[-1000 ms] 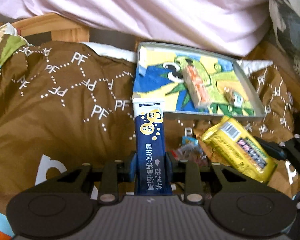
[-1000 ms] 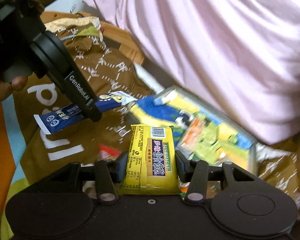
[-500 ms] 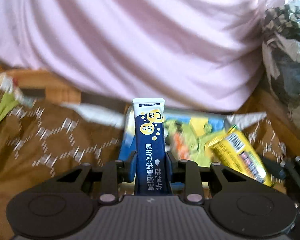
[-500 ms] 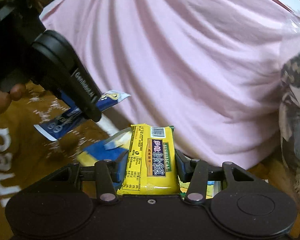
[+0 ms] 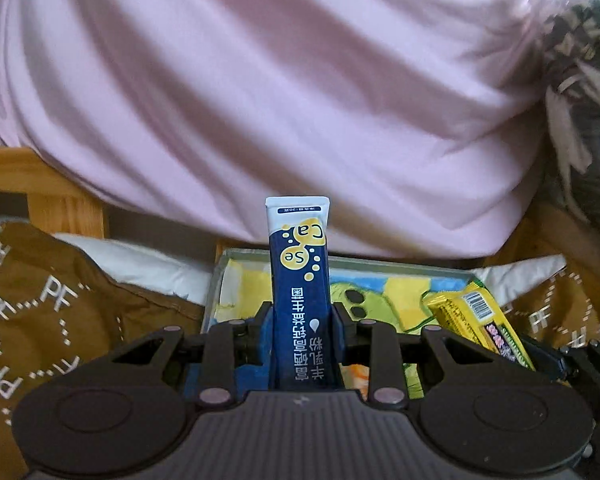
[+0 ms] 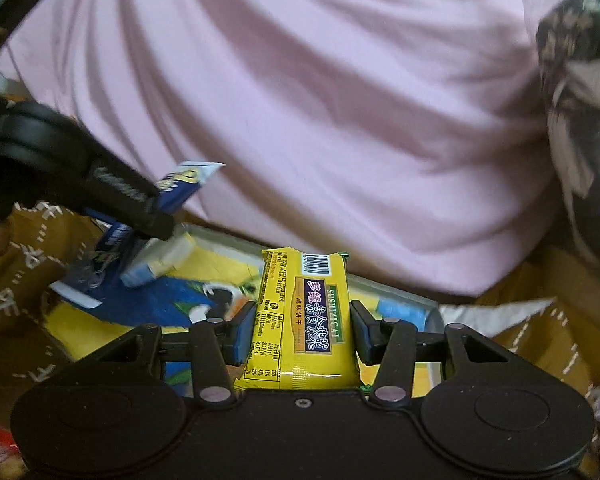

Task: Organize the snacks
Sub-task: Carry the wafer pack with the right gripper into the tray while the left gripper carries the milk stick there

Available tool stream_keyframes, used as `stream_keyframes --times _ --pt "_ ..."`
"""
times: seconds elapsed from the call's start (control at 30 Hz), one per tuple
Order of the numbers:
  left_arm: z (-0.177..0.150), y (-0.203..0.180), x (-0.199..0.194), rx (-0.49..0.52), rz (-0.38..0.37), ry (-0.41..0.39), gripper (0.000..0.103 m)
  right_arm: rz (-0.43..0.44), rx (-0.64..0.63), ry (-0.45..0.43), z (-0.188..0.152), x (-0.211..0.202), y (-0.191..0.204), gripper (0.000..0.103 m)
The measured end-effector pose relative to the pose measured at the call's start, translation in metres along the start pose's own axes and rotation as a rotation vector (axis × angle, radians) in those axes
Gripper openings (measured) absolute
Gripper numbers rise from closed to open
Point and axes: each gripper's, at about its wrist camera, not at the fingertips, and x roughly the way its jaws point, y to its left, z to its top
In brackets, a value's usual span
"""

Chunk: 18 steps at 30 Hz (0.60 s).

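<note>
L gripper [image 5: 302, 320] is clamping a slim dark-blue stick sachet [image 5: 300, 280], glossy, w/ a white crimped top and yellow bubbles, standing upright btwn the blue pads. R gripper [image 6: 298, 334] is pinching a flat yellow biscuit pack [image 6: 304, 320], shiny foil, barcode end pointing away, jaws pressing its long sides. Both snacks are hanging over the tray [image 5: 400, 270], a shallow grey-rimmed rectangle w/ a bright blue/yellow/green cartoon liner. In the L view the yellow pack [image 5: 480, 320] is showing at right, over the tray's right side; in the R view the sachet [image 6: 140, 224] is tilting in the other gripper [image 6: 152, 216] above the tray's left edge. Brown printed cloth [image 5: 60, 312] is lying crumpled around the tray, pale wood frame [image 5: 40, 188] behind, soft pink fabric [image 5: 300, 80] filling the top.

Vs 0.5 s ago: both cameras are pitching back down, tray showing more fully, less blur. Both tools are pointing forward, roughly level.
</note>
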Motion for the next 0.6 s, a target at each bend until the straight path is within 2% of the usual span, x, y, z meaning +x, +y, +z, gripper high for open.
stream_keyframes --times 0.17,0.33,0.43,0.6 --pt "-0.01 0.013 0.026 -0.048 0.002 0.045 0.032 -0.009 0.045 0.095 -0.01 0.03 -0.002 0.05" --pt "-0.022 0.018 0.044 -0.054 0.019 0.106 0.032 -0.018 0.057 0.157 -0.021 0.045 0.001 0.05" --pt "-0.028 0.014 0.052 -0.032 0.026 0.138 0.032 -0.017 0.06 0.182 -0.025 0.047 0.001 0.05" --pt "-0.037 0.0 0.061 0.075 0.05 0.175 0.032 -0.011 0.048 0.2 -0.029 0.052 0.001 0.05"
